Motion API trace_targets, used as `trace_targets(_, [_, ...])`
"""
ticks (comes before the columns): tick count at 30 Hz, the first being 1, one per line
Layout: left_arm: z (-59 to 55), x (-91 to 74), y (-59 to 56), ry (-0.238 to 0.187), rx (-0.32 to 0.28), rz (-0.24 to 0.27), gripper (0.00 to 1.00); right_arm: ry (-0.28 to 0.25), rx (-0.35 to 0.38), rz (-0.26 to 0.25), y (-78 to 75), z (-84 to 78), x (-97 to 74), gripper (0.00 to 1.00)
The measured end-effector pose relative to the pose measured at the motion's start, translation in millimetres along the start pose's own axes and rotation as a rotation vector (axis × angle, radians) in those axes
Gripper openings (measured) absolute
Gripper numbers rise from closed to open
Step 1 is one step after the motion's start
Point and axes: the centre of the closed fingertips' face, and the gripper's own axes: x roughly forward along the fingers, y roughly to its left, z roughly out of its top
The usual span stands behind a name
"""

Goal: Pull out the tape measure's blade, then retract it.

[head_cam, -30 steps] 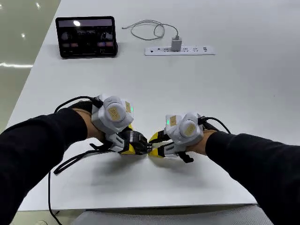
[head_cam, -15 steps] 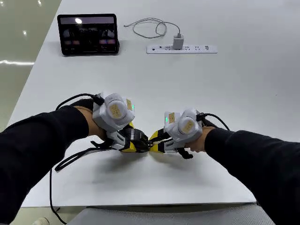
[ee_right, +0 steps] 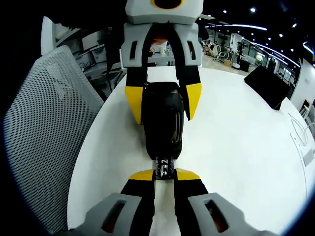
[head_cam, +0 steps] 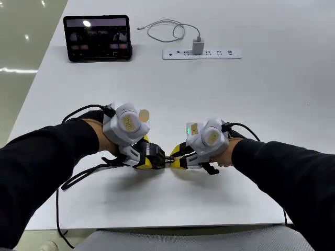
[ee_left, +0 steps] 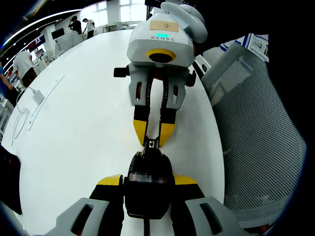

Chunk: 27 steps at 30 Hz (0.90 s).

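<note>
Nearest us, by the near edge of the bench [head_cam: 261, 104], the left gripper [ee_left: 147, 181] has its jaws clamped on the black case of the tape measure [ee_right: 162, 118], low over the surface. Just to its right, the right gripper [ee_right: 165, 175] has its jaws drawn narrow, pinching the tip of the blade [ee_right: 164, 165]. Only a short stretch, marked 2, shows between case and jaws. We judge the pull barely begun, with most of the drawing out and the whole retraction left. Farther off, a tablet [head_cam: 97, 38] stands at the far left, with a power strip [head_cam: 201, 54] and looped cable [head_cam: 167, 31] to its right.
</note>
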Motion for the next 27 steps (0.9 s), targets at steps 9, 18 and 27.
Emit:
trace_targets(9, [0.6, -0.5, 0.3, -0.008, -0.007, 0.005, 0.32, 0.002, 0.022, -0.004, -0.4, -3.4, -2.9, 0.1])
trace_targets(18, [0.4, -0.6, -0.4, -0.009, -0.011, 0.002, 0.32, 0.013, 0.026, -0.006, -0.4, -2.5, -0.1, 0.12])
trace_targets(27, [0.2, -0.9, -0.8, -0.011, -0.013, 0.002, 0.33, -0.009, 0.018, -0.015, -1.4, 7.1, 9.5, 0.13])
